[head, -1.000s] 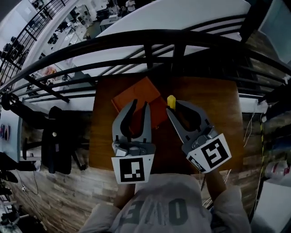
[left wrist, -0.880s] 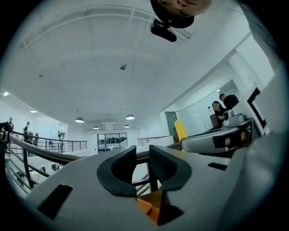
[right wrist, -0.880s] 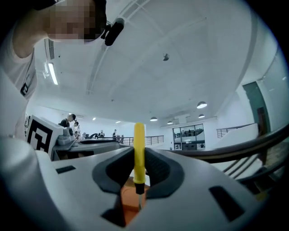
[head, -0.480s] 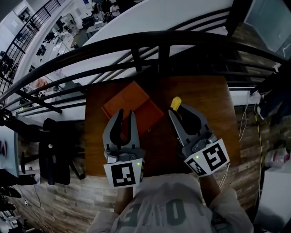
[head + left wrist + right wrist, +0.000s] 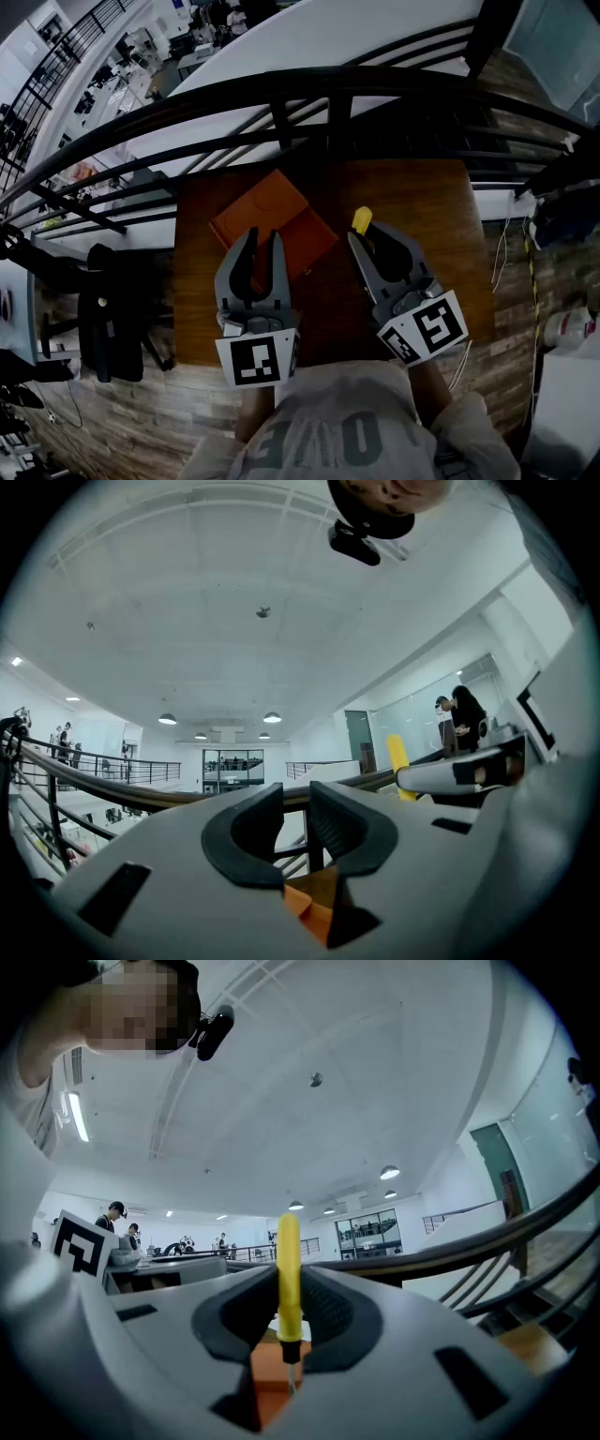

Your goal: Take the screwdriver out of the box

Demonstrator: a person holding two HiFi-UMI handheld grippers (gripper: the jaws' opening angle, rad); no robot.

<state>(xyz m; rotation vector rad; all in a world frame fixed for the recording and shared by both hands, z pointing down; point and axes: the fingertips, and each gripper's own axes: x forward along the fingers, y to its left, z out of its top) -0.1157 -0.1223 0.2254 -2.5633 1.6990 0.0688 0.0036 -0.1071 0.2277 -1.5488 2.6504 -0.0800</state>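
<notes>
the right claw (image 5: 366, 234) is clamped on the yellow screwdriver (image 5: 362, 221), holding it upright over the table's (image 5: 422, 202) middle, clear of the orange box (image 5: 272, 211), while the left claw (image 5: 262, 242) hangs slightly parted and empty by the box, likely to steady it.

The person's shirt (image 5: 328, 436) bears large letters, seemingly "OVE", upside down

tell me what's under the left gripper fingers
An orange box on the wooden table lies below the left gripper. Its fingers cover part of the box, so its inside cannot be seen.
</notes>
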